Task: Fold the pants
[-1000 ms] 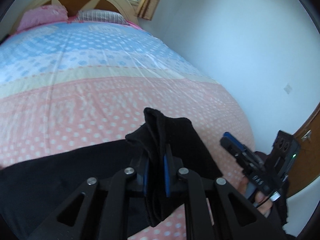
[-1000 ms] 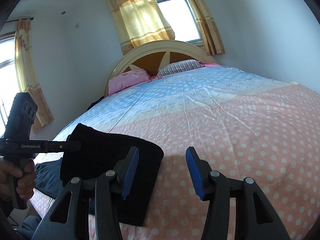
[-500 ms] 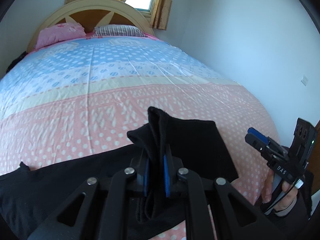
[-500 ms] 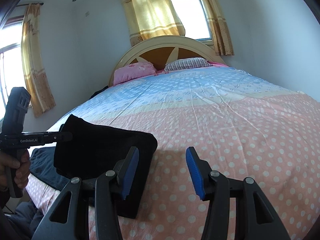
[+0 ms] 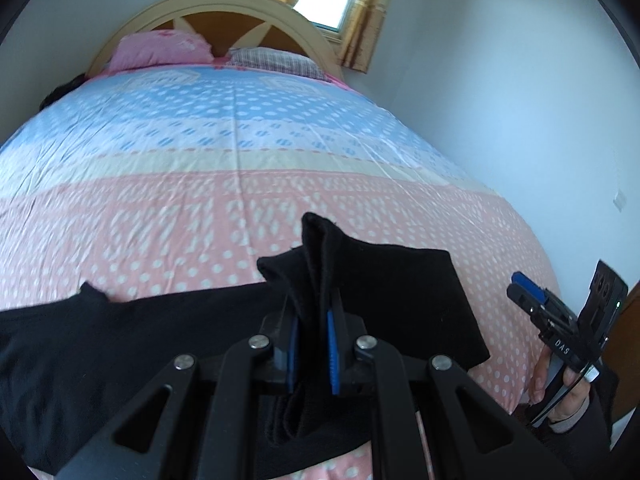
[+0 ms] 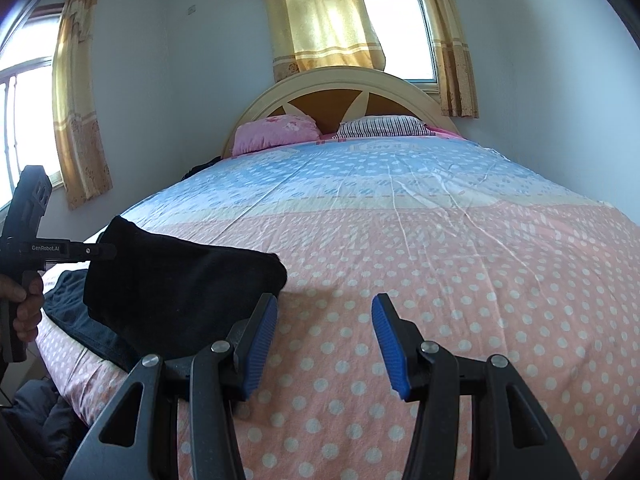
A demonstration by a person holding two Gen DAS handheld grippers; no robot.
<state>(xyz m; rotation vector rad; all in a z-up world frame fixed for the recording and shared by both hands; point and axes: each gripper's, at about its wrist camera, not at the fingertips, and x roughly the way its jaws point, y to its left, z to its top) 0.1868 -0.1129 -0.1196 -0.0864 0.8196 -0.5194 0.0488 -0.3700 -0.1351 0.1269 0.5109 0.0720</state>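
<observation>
Black pants (image 5: 120,344) lie along the near edge of the bed. My left gripper (image 5: 313,344) is shut on a bunched fold of the pants and holds one end lifted and doubled over. In the right wrist view the pants (image 6: 176,284) hang from the left gripper (image 6: 100,251) as a raised flap at the left. My right gripper (image 6: 324,340) is open and empty above the pink spotted sheet, just right of the pants. It also shows in the left wrist view (image 5: 528,296), off the bed's right edge.
The bed (image 6: 440,260) has a pink and blue spotted sheet. Two pillows (image 6: 276,132) lie at the headboard (image 6: 352,92). A white wall (image 5: 520,100) runs close along the right side. A dark garment (image 6: 200,168) lies at the bed's far left.
My left gripper has carried the pants fold leftward along the bed, and more of the pants now lies flat to the left. The right gripper stays open and has tilted upward.
</observation>
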